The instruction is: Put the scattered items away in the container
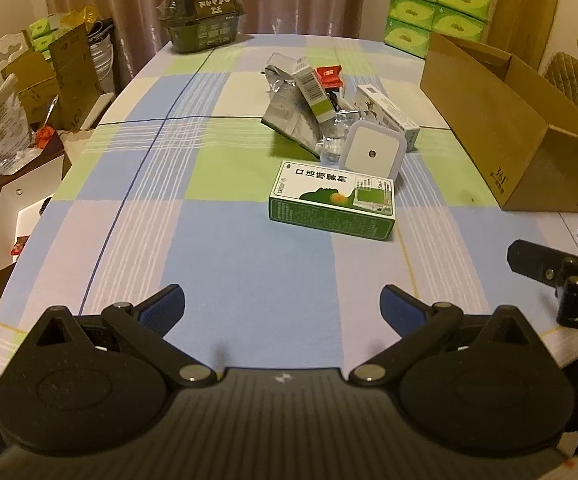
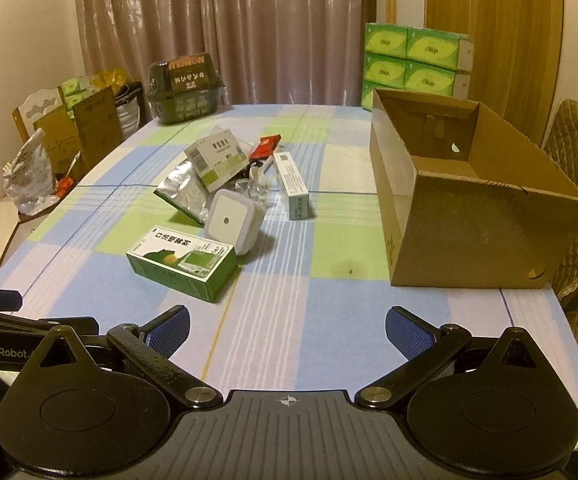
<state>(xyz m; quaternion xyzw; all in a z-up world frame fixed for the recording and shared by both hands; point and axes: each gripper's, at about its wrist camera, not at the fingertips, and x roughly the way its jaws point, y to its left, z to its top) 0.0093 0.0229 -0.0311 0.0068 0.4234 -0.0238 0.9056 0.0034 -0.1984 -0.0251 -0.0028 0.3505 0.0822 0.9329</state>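
Left gripper (image 1: 283,300): held with jaws spread wide, nothing between them, low over the checked tablecloth (image 1: 249,256).
Right gripper (image 2: 287,326): likewise spread and empty.
Green box (image 1: 331,200): lies flat, nearest item, just in front of the pile; judged light, stiff card, best pinched across its short sides.
White square device (image 1: 371,154): leans against the pile; smooth plastic (likely slippery), to be taken by its flat edges.
Foil pouch (image 1: 289,114): soft, crinkly.
Cardboard box (image 2: 469,200): its open, empty inside is shown only in the right view; the left view shows just its outer wall.
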